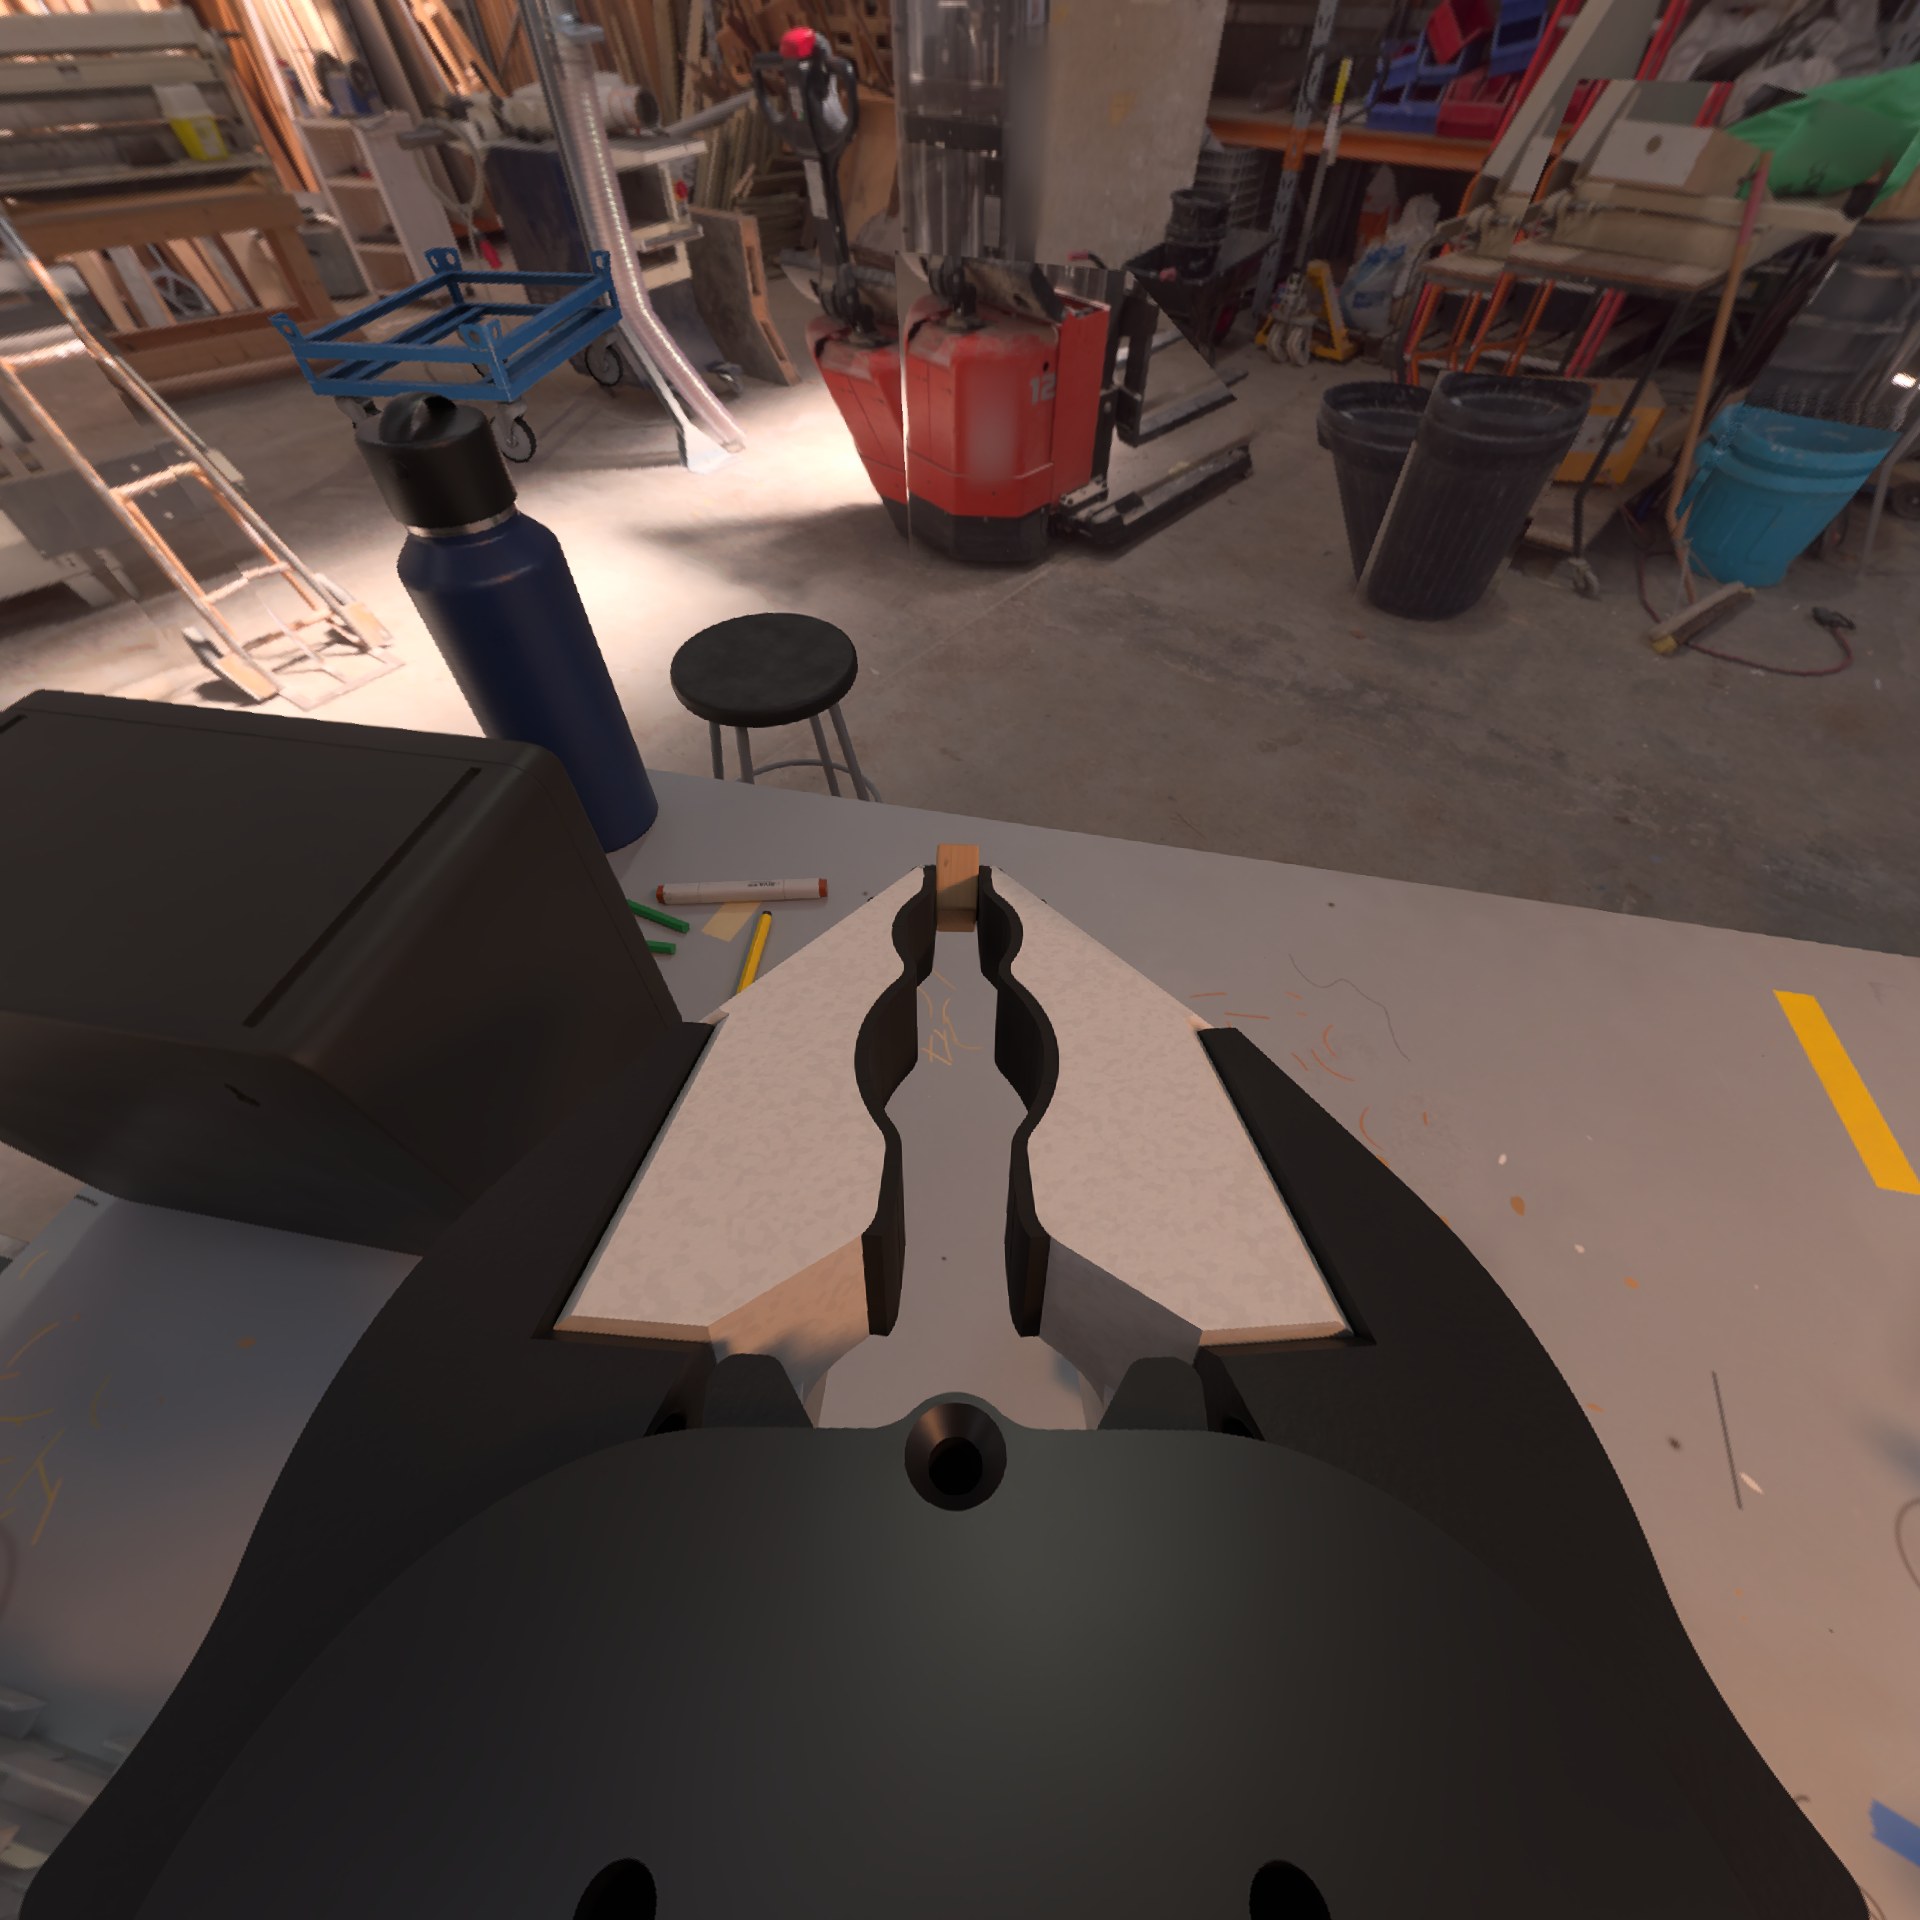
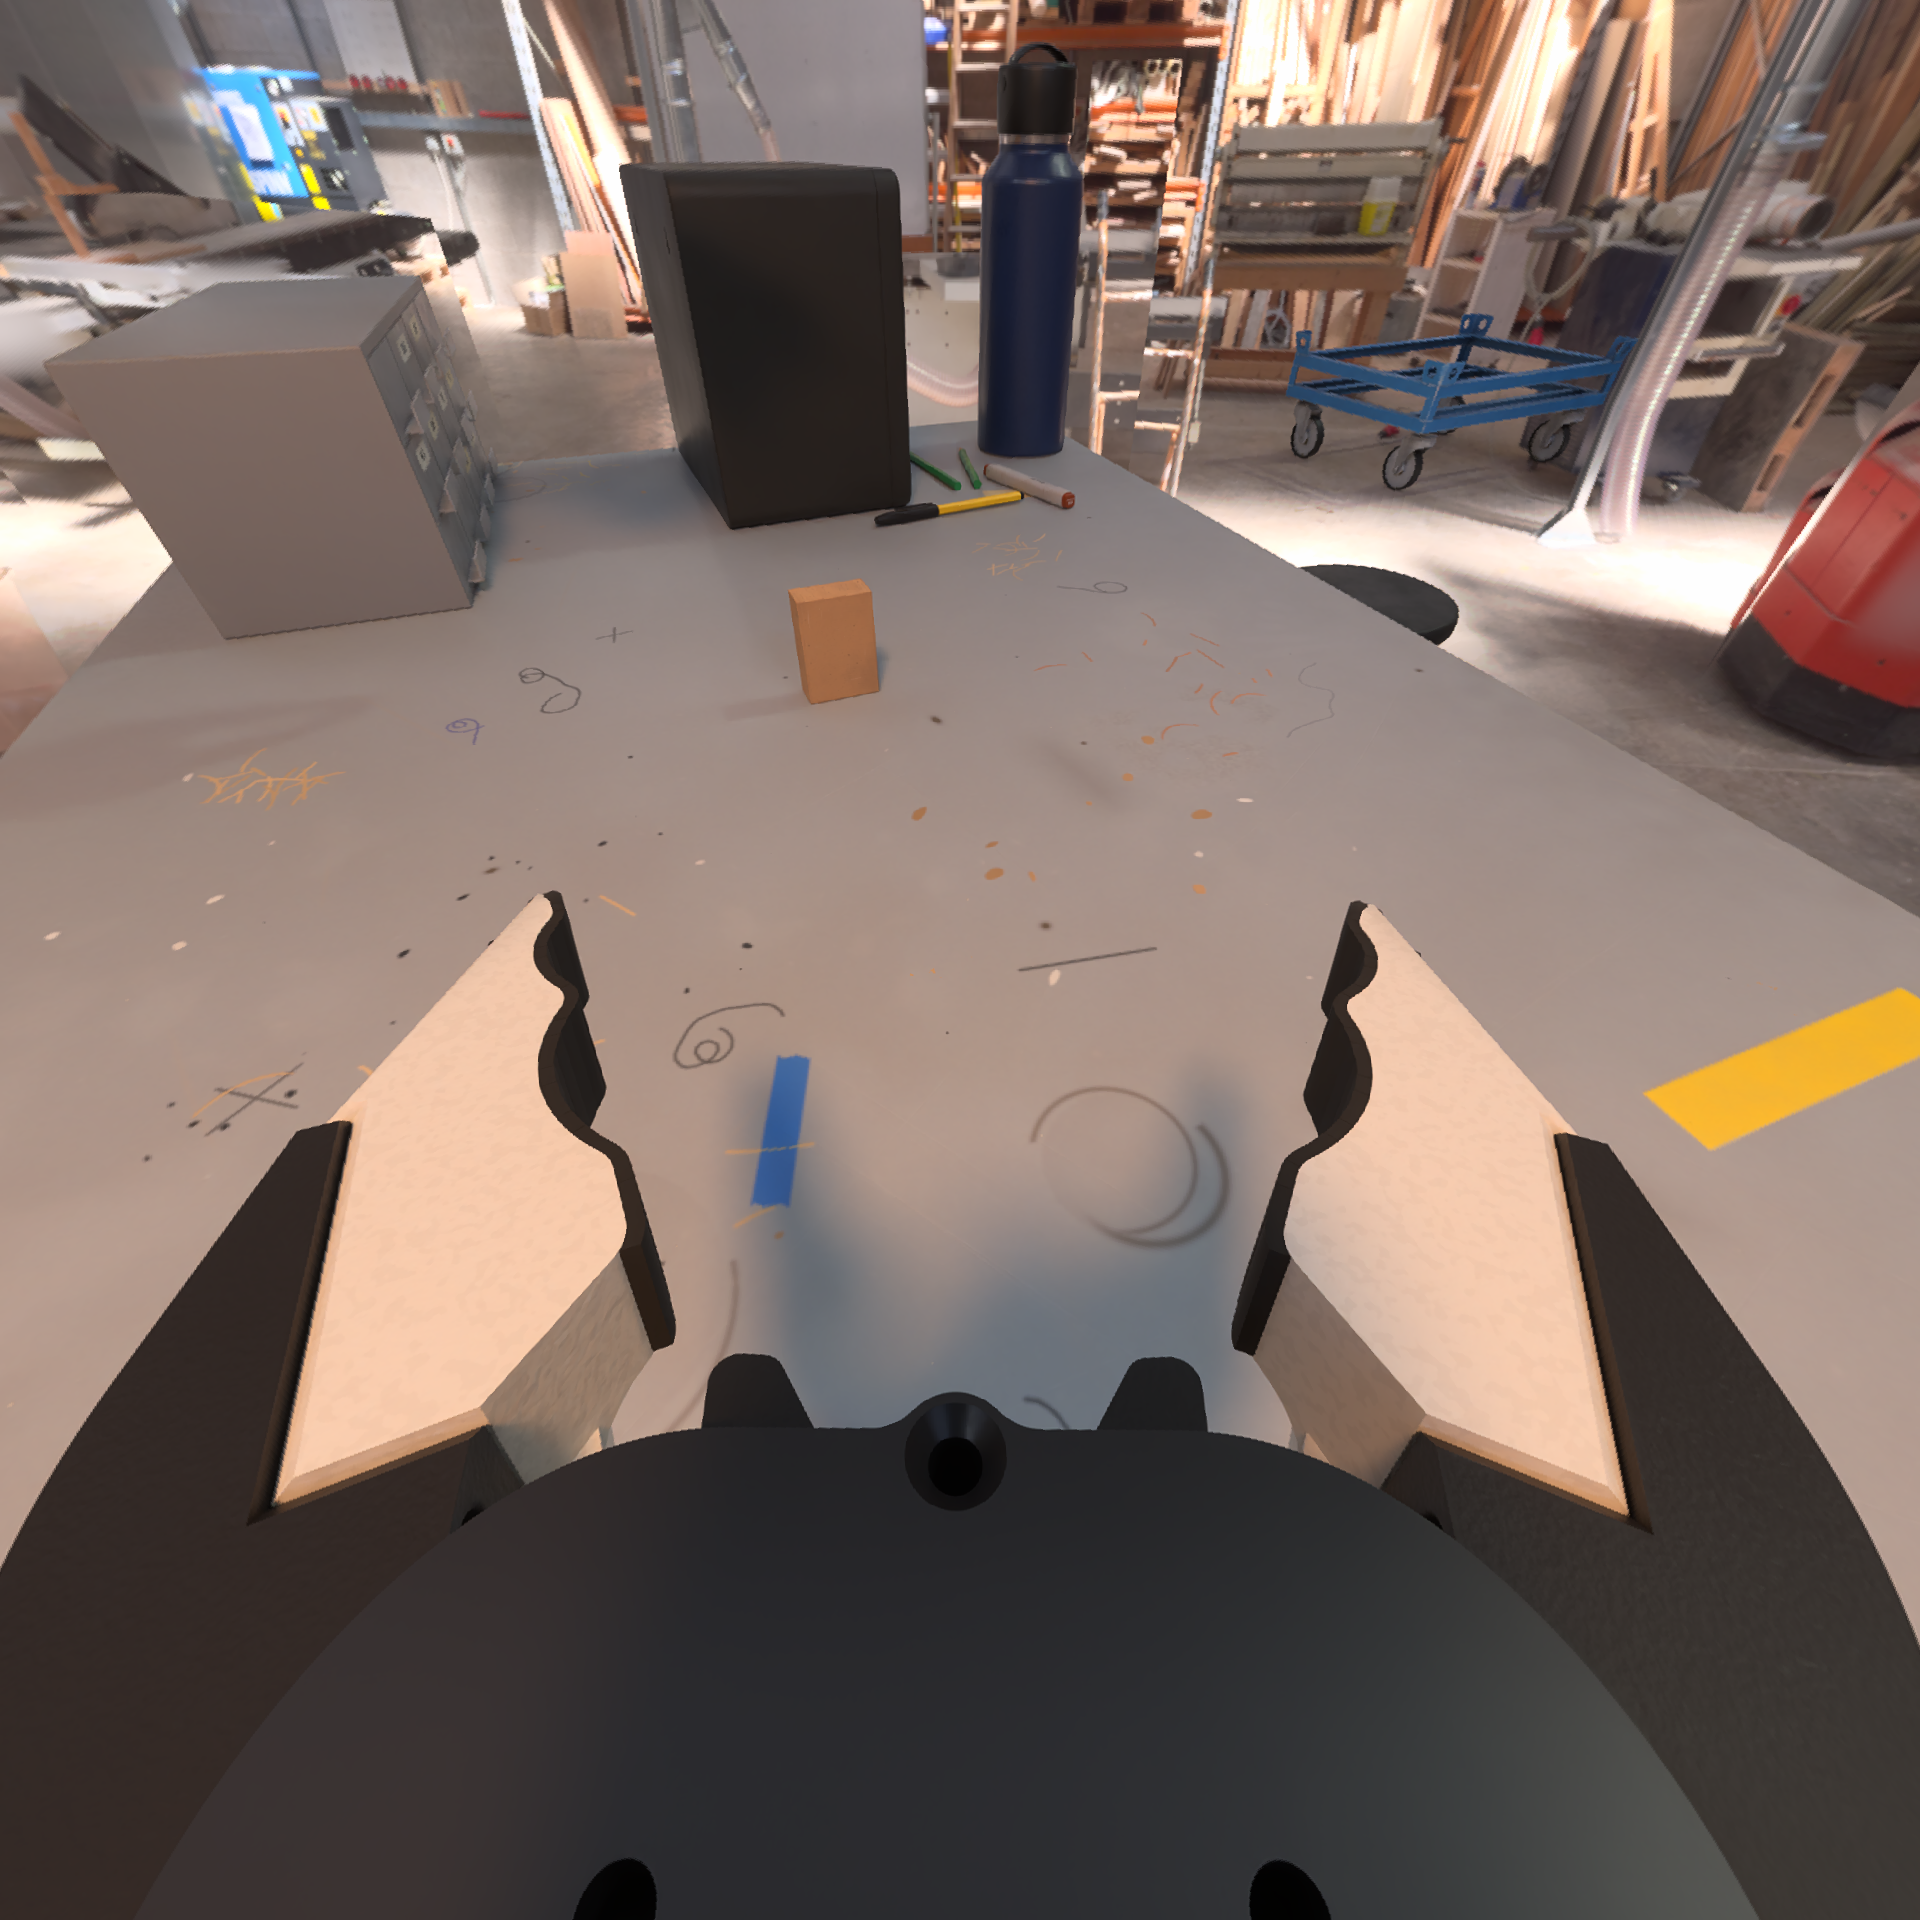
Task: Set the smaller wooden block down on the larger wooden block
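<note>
My left gripper point(image 1: 958, 878) is shut on the smaller wooden block point(image 1: 958, 896), a light-wood piece pinched between the fingertips, seen over the grey table point(image 1: 1455, 1091) near its far edge. The larger wooden block point(image 2: 833, 641), tan and rectangular, stands upright on the table in the right wrist view, well ahead of my right gripper point(image 2: 954, 904). That gripper is open and empty, with its jaws wide apart, low over the table. The larger block does not show in the left wrist view.
A black box point(image 1: 260, 935) stands close on the left gripper's left, with a navy bottle point(image 1: 520, 623) and pens point(image 1: 743, 890) beyond. In the right wrist view the box point(image 2: 790, 332), bottle point(image 2: 1029, 281) and a grey drawer cabinet point(image 2: 281, 447) stand behind the larger block.
</note>
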### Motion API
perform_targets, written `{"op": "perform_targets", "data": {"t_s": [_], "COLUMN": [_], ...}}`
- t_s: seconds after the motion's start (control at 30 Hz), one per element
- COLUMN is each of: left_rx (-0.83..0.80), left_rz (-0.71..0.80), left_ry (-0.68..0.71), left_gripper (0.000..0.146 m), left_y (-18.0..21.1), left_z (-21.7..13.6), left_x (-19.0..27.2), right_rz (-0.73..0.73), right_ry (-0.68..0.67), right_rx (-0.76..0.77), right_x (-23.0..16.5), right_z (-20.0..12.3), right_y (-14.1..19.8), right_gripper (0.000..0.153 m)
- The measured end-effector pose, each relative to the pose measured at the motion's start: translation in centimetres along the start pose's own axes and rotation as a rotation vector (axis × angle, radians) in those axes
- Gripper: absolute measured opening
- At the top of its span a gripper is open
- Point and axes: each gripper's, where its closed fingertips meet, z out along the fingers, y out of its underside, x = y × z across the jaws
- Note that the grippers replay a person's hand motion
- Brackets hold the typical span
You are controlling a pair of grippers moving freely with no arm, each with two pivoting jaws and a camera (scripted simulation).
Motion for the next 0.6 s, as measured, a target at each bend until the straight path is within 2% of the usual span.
{"op": "perform_targets", "data": {"t_s": [0.2, 0.33, 0.5, 0.6], "left_rx": [0.039, 0.065, 0.136, 0.142], "left_rz": [0.002, 0.092, 0.197, 0.187], "left_ry": [-0.014, -0.070, -0.099, -0.076], "left_gripper": [0.007, 0.007, 0.007, 0.007], "left_y": [2.0, 3.9, 7.5, 10.5], "left_z": [-1.1, -1.8, -2.4, -2.8], "left_x": [0.0, 1.4, 4.2, 6.1], "right_rz": [0.010, 0.006, 0.036, 0.100], "right_ry": [-0.004, -0.014, -0.059, -0.099], "right_rx": [0.001, -0.009, 0.012, 0.068], "right_x": [-0.3, -0.7, -1.9, -3.0], "right_z": [-0.5, -0.5, -0.2, 0.5], "right_y": [0.2, 0.5, 0.1, -0.9], "right_gripper": [0.140, 0.140, 0.140, 0.140]}}
